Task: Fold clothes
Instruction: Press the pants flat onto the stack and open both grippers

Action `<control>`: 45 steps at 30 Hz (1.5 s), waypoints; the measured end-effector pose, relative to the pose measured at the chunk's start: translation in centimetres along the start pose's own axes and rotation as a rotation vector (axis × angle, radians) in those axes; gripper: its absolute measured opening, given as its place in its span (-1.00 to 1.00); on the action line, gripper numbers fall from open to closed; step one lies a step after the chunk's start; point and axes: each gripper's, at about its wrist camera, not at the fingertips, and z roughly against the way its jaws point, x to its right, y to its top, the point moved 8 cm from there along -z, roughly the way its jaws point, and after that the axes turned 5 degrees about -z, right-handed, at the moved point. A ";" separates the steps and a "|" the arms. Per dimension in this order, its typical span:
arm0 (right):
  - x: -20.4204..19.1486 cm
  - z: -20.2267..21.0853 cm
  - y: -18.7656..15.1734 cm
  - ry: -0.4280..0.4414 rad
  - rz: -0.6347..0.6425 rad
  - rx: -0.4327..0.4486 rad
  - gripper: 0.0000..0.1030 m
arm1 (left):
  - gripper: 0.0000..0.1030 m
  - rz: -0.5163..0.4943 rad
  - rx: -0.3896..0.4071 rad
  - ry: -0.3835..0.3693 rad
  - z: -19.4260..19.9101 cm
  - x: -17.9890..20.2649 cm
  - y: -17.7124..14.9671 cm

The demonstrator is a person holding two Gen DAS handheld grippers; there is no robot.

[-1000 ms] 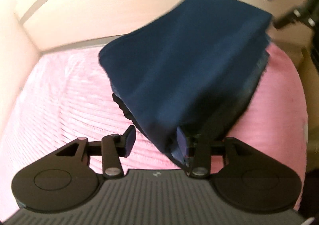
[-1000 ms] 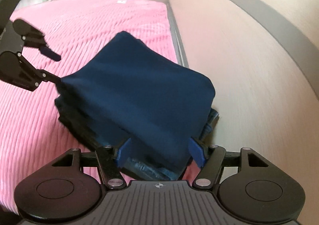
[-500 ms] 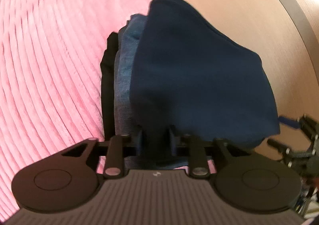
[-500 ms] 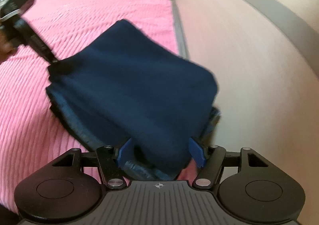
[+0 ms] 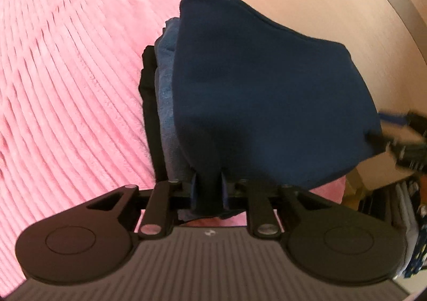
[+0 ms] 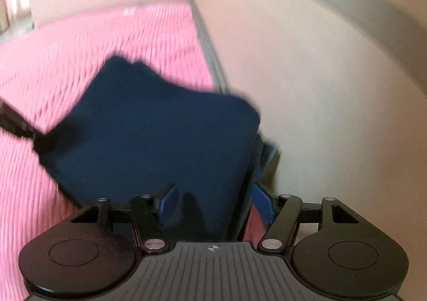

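Observation:
A folded navy garment (image 5: 267, 87) lies on top of a denim-blue piece (image 5: 165, 92) and a black piece (image 5: 149, 92), stacked on the pink bed beside the wall. My left gripper (image 5: 209, 189) pinches a narrow fold of the navy edge between its blue pads; its jaws are opening slightly with the cloth still between them. My right gripper (image 6: 214, 202) stands wide around the opposite thick edge of the navy garment (image 6: 160, 135), which fills the gap between its pads. The right gripper (image 5: 387, 127) also shows blurred at the far corner in the left wrist view.
A ribbed pink bedspread (image 5: 66, 74) covers the bed to the left of the stack. A pale wooden wall panel (image 6: 320, 87) runs close along the stack's far side. Shelves with clutter (image 5: 400, 207) show at the right edge.
The left gripper rolled round to the stack's near edge and closed from open onto a fold of the navy garment. The right gripper kept its wide hold and shifted a little.

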 end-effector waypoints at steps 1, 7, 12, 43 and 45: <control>-0.1 -0.1 0.4 -0.015 0.024 0.024 0.27 | -0.66 -0.028 0.004 0.024 0.4 0.1 0.2; 0.2 -3.6 -2.0 -0.005 0.088 -0.052 -0.30 | -0.67 -0.288 0.131 0.184 3.4 2.3 3.9; 0.4 -4.3 -2.6 0.005 0.116 -0.071 -0.29 | -0.67 -0.405 0.204 0.133 1.6 4.8 9.4; 0.0 -3.2 -2.6 0.047 0.018 -0.120 -0.17 | -0.64 -0.386 -0.010 0.107 -2.0 4.5 -0.3; 0.0 -2.8 -0.6 0.044 0.040 -0.065 -0.18 | -0.66 -0.360 -0.004 0.117 -2.4 4.4 -0.5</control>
